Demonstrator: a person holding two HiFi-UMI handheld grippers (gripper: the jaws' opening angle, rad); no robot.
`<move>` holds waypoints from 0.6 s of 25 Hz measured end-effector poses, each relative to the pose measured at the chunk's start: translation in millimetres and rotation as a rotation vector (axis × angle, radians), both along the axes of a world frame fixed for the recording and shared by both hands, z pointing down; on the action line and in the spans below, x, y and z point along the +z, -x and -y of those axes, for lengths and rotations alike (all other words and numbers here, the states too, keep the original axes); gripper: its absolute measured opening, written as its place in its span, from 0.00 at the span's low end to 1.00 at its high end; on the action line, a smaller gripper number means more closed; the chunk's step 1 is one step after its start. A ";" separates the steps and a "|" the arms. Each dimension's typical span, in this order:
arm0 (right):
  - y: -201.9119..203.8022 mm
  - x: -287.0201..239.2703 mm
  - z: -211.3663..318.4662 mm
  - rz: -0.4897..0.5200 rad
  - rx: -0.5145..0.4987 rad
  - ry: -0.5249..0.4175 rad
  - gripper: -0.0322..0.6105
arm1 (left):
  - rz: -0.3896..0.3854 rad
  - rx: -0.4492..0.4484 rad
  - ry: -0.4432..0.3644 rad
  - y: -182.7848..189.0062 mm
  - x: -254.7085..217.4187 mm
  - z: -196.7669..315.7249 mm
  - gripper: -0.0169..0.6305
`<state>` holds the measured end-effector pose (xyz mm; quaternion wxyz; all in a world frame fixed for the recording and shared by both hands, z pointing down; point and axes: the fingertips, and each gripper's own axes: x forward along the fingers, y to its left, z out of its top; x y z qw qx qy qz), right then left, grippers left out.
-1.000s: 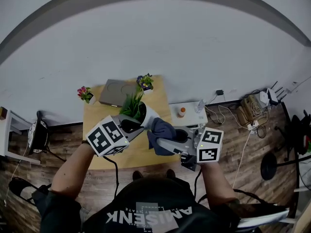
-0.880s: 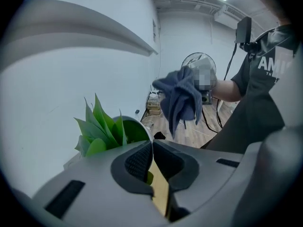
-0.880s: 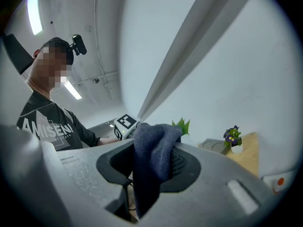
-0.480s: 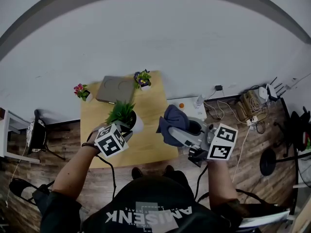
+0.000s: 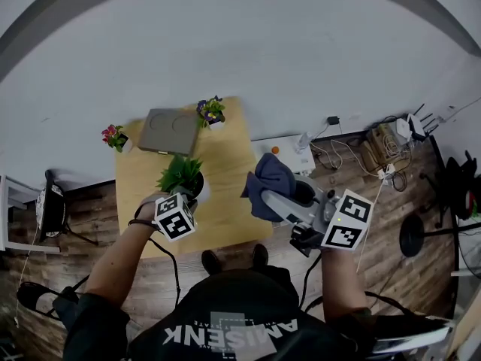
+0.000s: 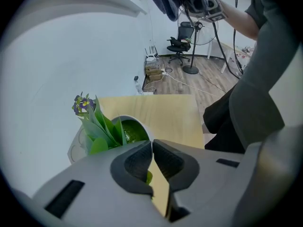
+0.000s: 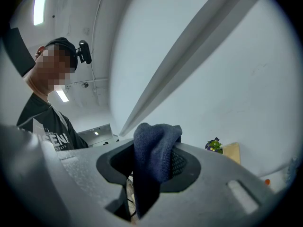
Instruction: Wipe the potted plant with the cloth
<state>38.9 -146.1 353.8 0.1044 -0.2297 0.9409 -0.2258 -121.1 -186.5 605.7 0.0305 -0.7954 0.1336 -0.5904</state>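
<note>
The step in hand looks like placing and steadying the plant before any wiping. The potted plant (image 5: 180, 176) stands toward the left side of the wooden desk (image 5: 229, 216), and the left gripper (image 6: 151, 144) points steeply down at it from the near side. Its fingers (image 6: 135, 162) are drawn almost together and pinch the rim of the white pot, one finger inside the rim by the green filling and the other outside it. Whether the pot's base bears fully on the desk I cannot tell from these views. The right gripper (image 7: 152, 161) is held level, up near the desk's right edge and well apart from the leaves. Its fingers (image 7: 182, 162) are clamped on a bunched dark blue cloth (image 5: 269, 180) that hangs from them. The cloth touches no part of the plant, so the wiping itself seems not yet begun. Next, I judge, the left grip has to keep the pot steady on the desk while the right hand carries the cloth across and down to the leaves. It should meet them softly with the loose fold and stroke along a blade, since thin leaves bend easily and a one-sided hold on the rim could let the pot tip.
</note>
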 end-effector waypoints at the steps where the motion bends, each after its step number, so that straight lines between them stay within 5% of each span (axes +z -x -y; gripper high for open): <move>1: -1.3 0.6 0.8 0.000 0.011 0.002 0.25 | 0.010 -0.004 0.001 2.2 5.4 1.9 0.05; 15: -7.8 16.4 10.4 -0.009 0.049 0.056 0.25 | 0.099 -0.068 -0.009 33.8 51.2 34.3 0.06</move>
